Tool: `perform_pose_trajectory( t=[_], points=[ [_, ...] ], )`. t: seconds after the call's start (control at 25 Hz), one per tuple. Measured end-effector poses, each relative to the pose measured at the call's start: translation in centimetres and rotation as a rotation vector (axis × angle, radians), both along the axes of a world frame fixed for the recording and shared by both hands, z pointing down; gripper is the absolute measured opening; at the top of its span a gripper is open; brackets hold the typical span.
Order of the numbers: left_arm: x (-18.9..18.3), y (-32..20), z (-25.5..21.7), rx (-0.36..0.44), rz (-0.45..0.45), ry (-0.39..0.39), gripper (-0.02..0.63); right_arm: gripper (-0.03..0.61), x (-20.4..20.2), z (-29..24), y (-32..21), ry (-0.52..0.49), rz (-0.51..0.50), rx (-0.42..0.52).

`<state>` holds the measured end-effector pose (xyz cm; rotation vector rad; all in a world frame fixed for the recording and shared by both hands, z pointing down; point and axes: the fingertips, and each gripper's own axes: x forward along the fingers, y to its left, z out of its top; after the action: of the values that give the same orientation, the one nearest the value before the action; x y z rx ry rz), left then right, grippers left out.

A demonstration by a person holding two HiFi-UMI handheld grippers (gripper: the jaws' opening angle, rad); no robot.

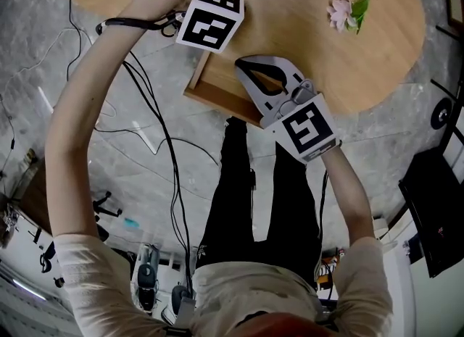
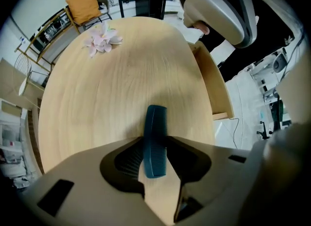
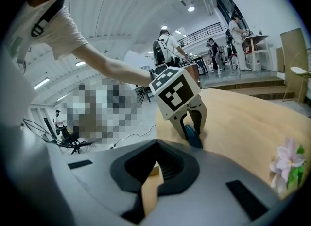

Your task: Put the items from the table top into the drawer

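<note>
Looking steeply down past black trousers onto a grey mottled floor (image 1: 87, 132) strewn with black cables (image 1: 170, 161).

Above that, noted an oval table (image 1: 290, 2) of pale wood, bare over most of its top.

Under the table's near edge, logged a wooden drawer (image 1: 217, 102) standing pulled out toward the person.

Found the right gripper (image 1: 245, 66) hanging over the open drawer, tilted down toward the table. Read its tips as brought together and gripping nothing, with only pale wood glimpsed through the slit behind them.

Found the left gripper (image 3: 193, 131) over the table's left part, just beyond the drawer, pointing straight down with its marker cube (image 1: 210, 13) uppermost. Read it as closed partway, pads pressed on either face of a dark blue comb (image 2: 155, 140).

Found the comb standing on its long edge between those pads, one end poking out past the fingertips. Placed it right at the tabletop, outside the drawer. Unable to tell whether resting on the wood or raised just off it.

Well apart, toward the table's right end, spotted a pink artificial flower (image 1: 346, 11) with a green leaf, lying on its side.
</note>
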<state>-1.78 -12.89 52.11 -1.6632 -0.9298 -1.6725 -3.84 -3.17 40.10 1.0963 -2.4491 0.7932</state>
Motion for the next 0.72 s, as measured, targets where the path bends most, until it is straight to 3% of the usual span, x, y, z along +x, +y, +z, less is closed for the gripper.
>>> perform_pose_trajectory(
  t=[0.2, 0.32, 0.48, 0.72],
  points=[
    [-0.2, 0.0, -0.1, -0.015, -0.035, 0.017, 0.155, 0.005, 1.1, 0.0, 0.4, -0.008, 0.04, -0.016],
    [0.0, -0.1, -0.4, -0.043, -0.165, 0.077, 0.155, 0.005, 1.6, -0.2, 0.7, -0.013, 0.05, -0.014],
    [2.2, 0.7, -4.0, -0.14, -0.477, 0.312, 0.153, 0.005, 2.3, -0.7, 1.0, -0.002, 0.032, 0.022],
    [2.9, 5.7, -11.2, -0.2, -0.811, 0.653, 0.153, 0.005, 3.3, -3.3, 1.4, -0.009, 0.102, 0.081]
  ],
)
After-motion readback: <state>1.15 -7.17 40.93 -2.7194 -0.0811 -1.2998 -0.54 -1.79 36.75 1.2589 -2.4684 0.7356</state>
